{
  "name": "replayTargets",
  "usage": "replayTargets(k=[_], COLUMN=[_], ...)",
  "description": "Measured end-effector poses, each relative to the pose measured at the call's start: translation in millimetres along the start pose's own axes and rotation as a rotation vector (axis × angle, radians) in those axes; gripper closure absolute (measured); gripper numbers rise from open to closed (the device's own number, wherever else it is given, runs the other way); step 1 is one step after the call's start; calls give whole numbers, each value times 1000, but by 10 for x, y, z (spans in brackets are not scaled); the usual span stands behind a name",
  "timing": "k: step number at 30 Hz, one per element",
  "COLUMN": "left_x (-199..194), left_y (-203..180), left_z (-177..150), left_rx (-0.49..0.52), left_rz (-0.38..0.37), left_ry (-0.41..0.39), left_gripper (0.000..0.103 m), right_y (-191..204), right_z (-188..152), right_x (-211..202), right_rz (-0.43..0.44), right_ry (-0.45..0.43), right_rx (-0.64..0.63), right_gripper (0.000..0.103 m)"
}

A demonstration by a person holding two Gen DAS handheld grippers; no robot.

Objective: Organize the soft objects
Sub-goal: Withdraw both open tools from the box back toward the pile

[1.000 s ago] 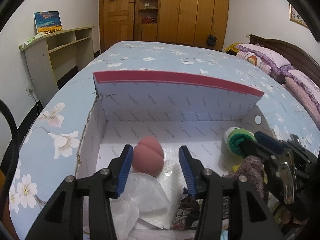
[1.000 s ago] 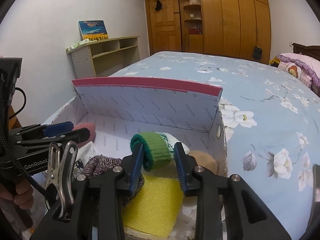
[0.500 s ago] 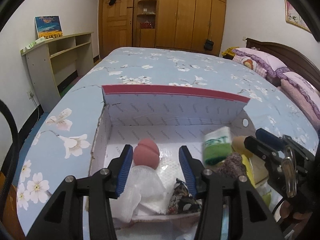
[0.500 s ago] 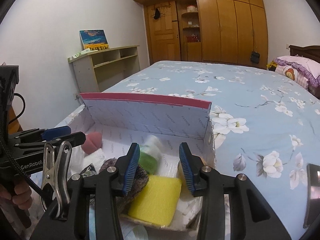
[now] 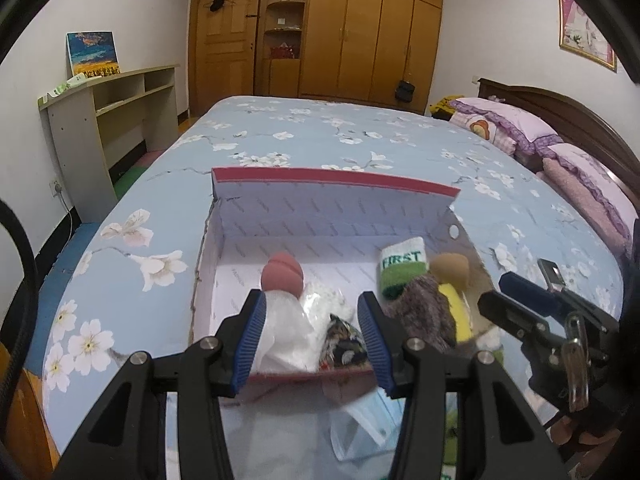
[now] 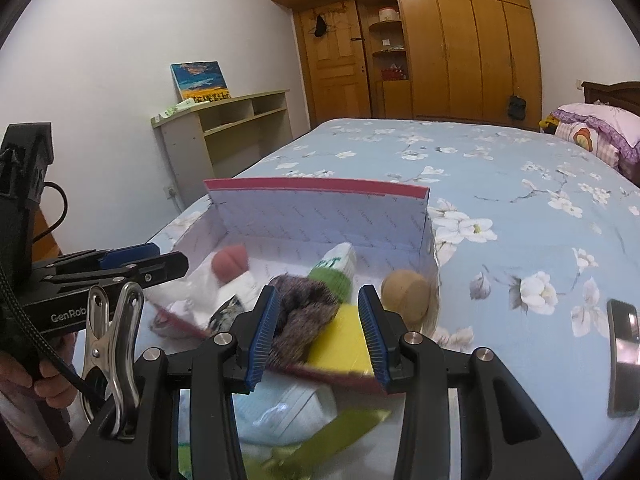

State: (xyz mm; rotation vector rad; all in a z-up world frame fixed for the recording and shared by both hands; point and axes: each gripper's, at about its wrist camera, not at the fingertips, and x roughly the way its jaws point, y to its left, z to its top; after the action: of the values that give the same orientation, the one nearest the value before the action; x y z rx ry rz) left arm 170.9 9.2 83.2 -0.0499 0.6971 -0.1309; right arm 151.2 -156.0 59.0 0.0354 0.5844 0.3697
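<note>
Wristband (image 5: 402, 266) in green and white is lying inside the open cardboard box (image 5: 332, 204) on the bed, propped against the other soft things, long axis tilting up toward the far wall. Right gripper (image 6: 316, 330), jaws just opened, is holding nothing; left gripper (image 5: 316, 340) is also hanging part-open and empty. Placing looks done; next likely calls for picking another loose item.

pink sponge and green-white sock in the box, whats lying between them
Bare box floor lies between the pink sponge and green-white sock, clearest in the left wrist view.

Floral bed (image 5: 360, 148), wooden wardrobe (image 5: 360, 32)
</note>
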Motion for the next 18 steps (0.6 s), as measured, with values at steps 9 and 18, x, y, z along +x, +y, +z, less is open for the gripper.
replayTargets(k=[9,18], left_x=[-243,-441], left_y=[-39,-8], left_z=[-202,-441], left_rx=[-3,-31], left_rz=[-20,-34], left_ry=[12,25], left_gripper=[53,53], right_y=[160,328], right_z=[-196,-352], right_x=[-229,-434], right_rz=[12,23], right_ry=[17,25], right_rx=[-30,-46], right_gripper=[61,61])
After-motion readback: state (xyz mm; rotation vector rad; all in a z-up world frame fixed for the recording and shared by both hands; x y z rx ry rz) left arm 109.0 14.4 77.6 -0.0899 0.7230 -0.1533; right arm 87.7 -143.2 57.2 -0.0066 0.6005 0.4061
